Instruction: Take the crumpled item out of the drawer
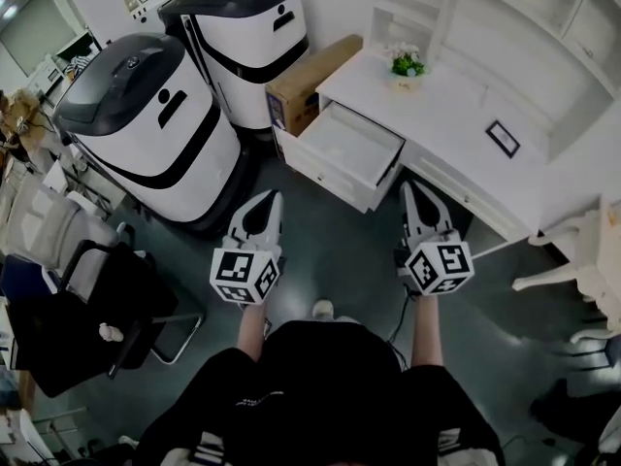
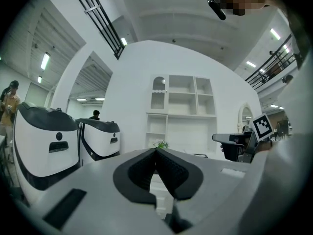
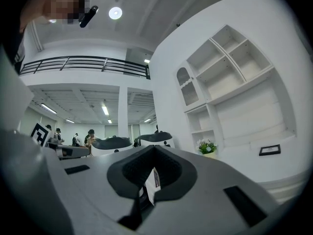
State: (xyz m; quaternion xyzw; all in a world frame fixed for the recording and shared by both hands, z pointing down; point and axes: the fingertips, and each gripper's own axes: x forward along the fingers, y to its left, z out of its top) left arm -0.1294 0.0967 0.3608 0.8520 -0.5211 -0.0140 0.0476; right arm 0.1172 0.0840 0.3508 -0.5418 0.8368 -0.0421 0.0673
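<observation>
The white desk [image 1: 456, 115] has one drawer [image 1: 349, 149] pulled out; its pale inside shows no crumpled item from the head view. My left gripper [image 1: 275, 196] hovers over the floor just in front of the drawer's left corner, jaws shut and empty. My right gripper [image 1: 408, 187] hangs in front of the drawer's right side, jaws also shut with nothing held. In the left gripper view the left gripper [image 2: 156, 150] has its tips touching and points at the desk. The right gripper [image 3: 154, 147] looks the same in the right gripper view.
Two large white-and-black machines [image 1: 155, 124] [image 1: 247, 37] stand left of the desk, with a cardboard box [image 1: 309, 81] wedged beside it. A flower pot [image 1: 407, 63] and a small picture frame [image 1: 503, 138] sit on the desktop. A black chair [image 1: 97, 318] is at left, a white chair [image 1: 572, 260] at right.
</observation>
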